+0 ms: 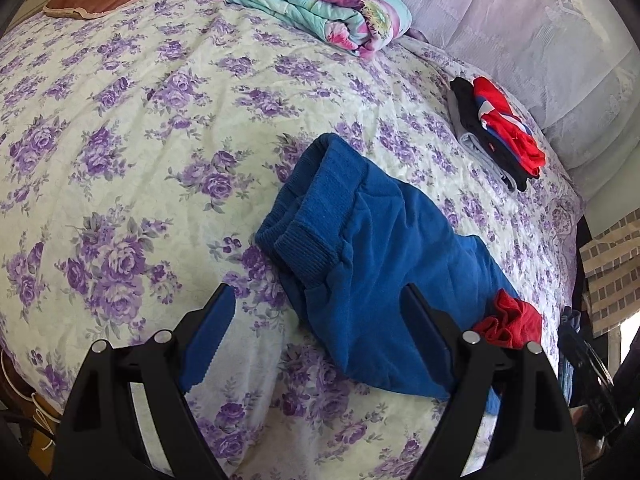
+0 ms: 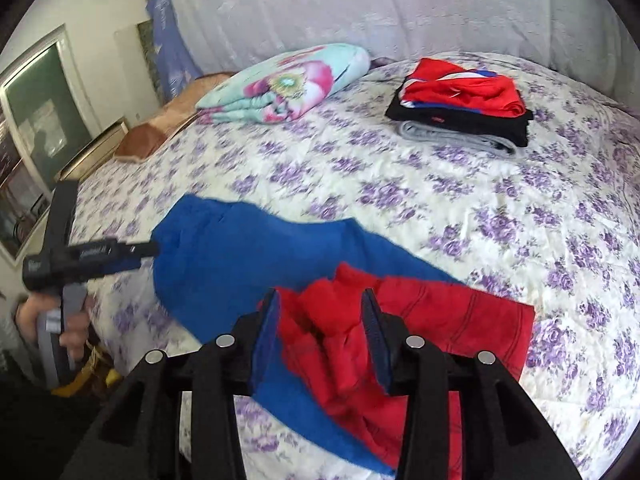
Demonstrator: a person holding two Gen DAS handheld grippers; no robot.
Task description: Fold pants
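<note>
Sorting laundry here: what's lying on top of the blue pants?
A bunched red garment overlaps the blue pants at their near end. Whatever lies under either is covered.

A folded floral blanket (image 1: 308, 4) lies on the purple-flowered bedspread (image 1: 120, 140).

On the lilac-flowered white bedspread (image 2: 460, 216) we hold our right gripper (image 2: 322, 344), jaws parted above a crumpled red garment (image 2: 460, 320). That garment overlaps blue fleece pants (image 2: 248, 256) spread flat. Left of the pants we see our left gripper (image 2: 150, 249), its tips at the pants' edge; whether they pinch it we cannot tell. Beyond the pants lie a folded turquoise floral blanket (image 2: 288, 84) and a folded red, black and grey clothes stack (image 2: 460, 108).
</note>
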